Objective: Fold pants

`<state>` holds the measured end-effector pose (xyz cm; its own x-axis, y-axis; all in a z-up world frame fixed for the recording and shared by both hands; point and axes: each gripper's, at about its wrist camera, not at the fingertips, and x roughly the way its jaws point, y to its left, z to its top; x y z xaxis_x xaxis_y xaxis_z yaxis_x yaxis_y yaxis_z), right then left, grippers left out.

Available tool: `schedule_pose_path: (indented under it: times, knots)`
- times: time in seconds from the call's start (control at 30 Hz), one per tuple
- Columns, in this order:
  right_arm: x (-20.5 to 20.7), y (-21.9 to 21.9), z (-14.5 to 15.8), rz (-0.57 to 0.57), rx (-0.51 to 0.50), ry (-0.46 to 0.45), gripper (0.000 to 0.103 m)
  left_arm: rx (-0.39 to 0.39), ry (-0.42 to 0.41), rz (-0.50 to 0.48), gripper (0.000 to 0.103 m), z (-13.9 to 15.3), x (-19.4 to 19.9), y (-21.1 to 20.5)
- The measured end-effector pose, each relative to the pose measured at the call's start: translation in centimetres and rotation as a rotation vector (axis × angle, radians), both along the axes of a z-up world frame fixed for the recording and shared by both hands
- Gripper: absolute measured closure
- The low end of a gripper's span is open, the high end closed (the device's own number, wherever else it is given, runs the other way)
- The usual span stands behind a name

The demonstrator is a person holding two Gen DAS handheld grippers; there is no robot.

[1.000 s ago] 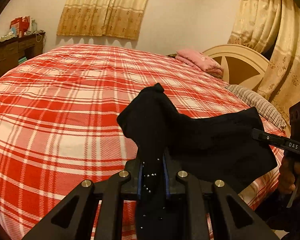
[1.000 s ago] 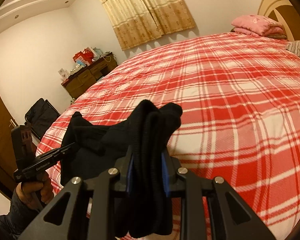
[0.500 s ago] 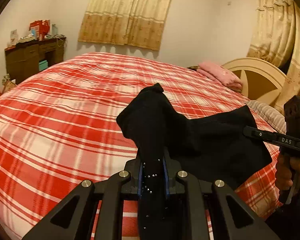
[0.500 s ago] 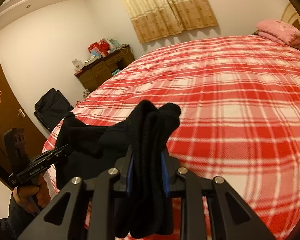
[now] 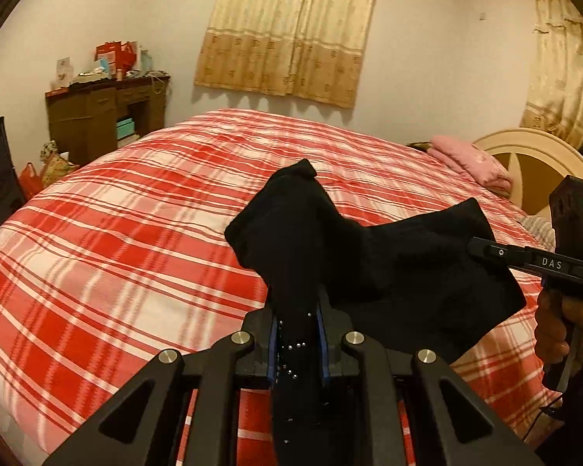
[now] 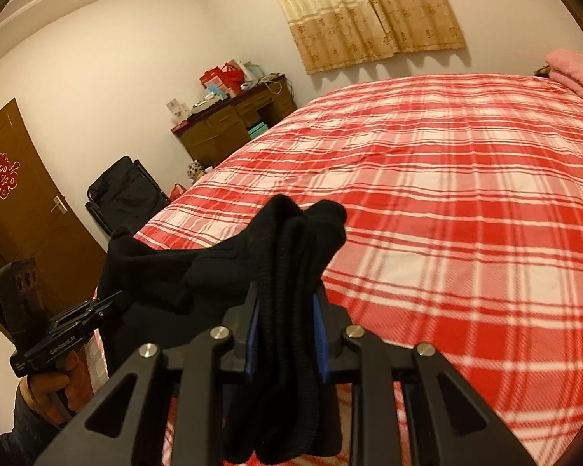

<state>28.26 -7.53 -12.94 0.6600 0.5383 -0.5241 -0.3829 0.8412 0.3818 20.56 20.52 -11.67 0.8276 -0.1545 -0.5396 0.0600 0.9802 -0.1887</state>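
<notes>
Bed [image 5: 144,240] covered by red-and-white plaid blanket; folded pink bedding [image 5: 470,161] lies at its far end beside a cream headboard [image 5: 532,155]. Beige patterned curtains [image 5: 291,27] hang on the far wall; a dark wooden desk [image 5: 97,116] stands left of the bed, its tabletop crowded with red boxes [image 5: 114,56] and small items. Brown door [image 6: 19,209] carries a red ornament; black bag [image 6: 124,194] near it.
</notes>
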Motion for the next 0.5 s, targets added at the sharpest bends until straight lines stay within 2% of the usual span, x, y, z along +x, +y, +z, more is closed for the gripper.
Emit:
schedule_pose_path:
  times: [0.27, 0.5]
  knots:
    - [2.7, 3.1, -0.9, 0.035, -0.005, 0.020, 0.077, 0.005, 0.024, 0.047, 0.087, -1.0, 1.4, 2.7]
    - [4.6, 4.1, -2.0, 0.042, -0.017, 0.051, 0.077, 0.008, 0.057, 0.049, 0.087, -2.2, 1.9, 3.2]
